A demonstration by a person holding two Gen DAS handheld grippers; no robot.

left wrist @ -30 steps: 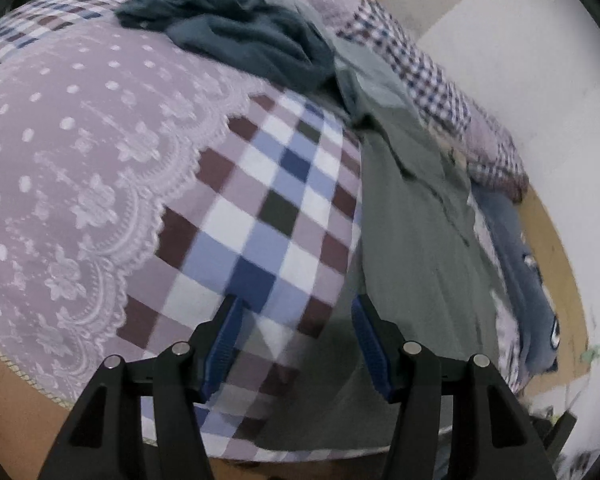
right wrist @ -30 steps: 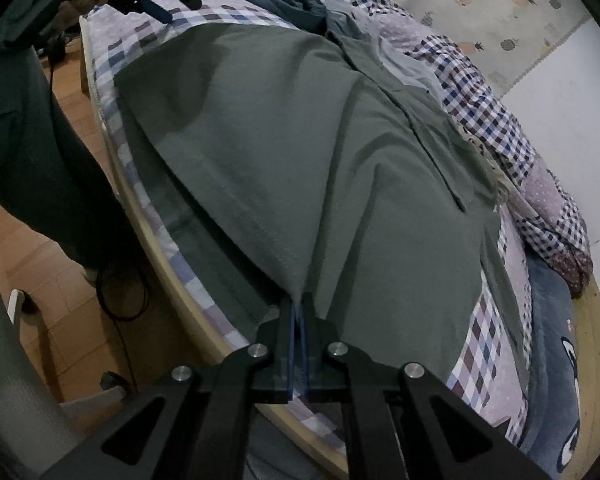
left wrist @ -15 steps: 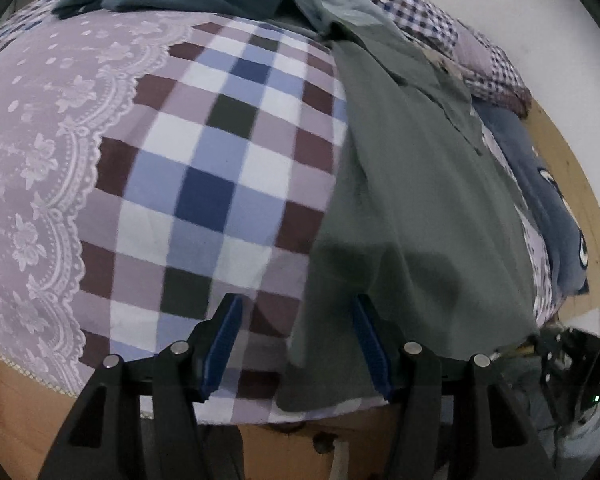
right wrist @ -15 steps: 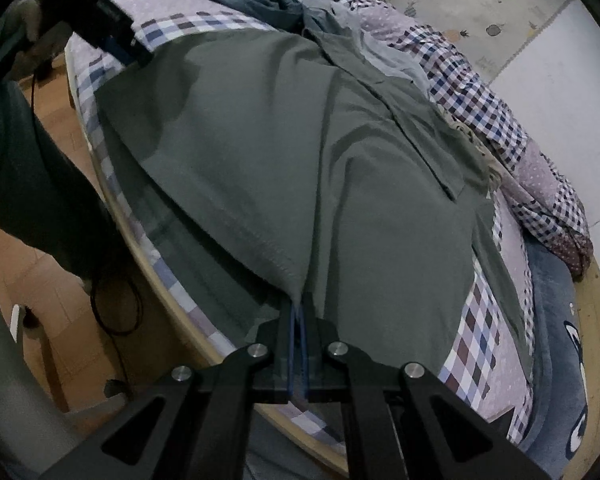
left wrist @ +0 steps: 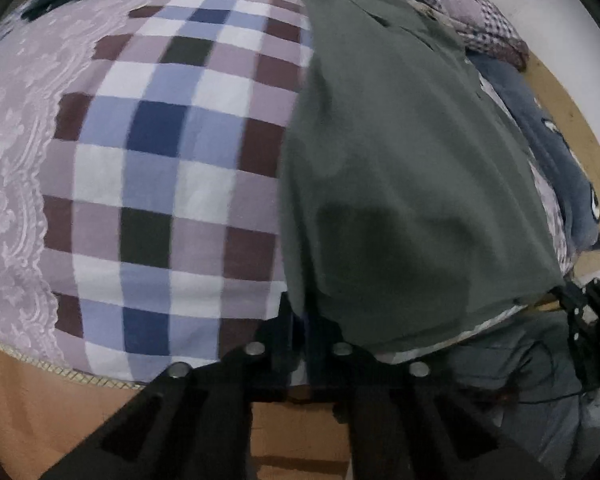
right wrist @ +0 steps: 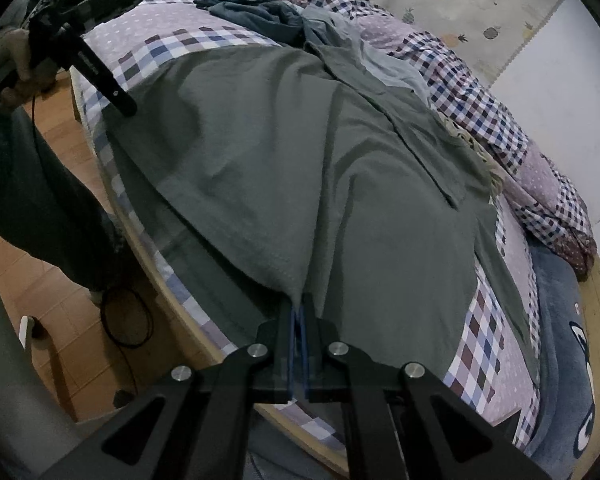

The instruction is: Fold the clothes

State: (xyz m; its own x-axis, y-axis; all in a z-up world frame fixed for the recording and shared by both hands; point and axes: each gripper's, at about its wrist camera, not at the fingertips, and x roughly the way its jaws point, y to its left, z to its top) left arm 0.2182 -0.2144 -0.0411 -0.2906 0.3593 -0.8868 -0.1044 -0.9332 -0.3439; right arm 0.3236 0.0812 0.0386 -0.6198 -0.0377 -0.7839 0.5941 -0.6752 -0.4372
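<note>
A dark green garment [right wrist: 300, 152] lies spread flat across a bed [left wrist: 160, 168] covered in a purple, blue and white checked sheet. The right claw [right wrist: 299, 312] is clamped on the garment's near hem at the bed's edge. The left claw [left wrist: 300, 320] is closed on the hem at the garment's other near corner, seen at upper left in the right wrist view. A heap of blue-grey clothes [right wrist: 256, 8] sits at the far side.
</note>
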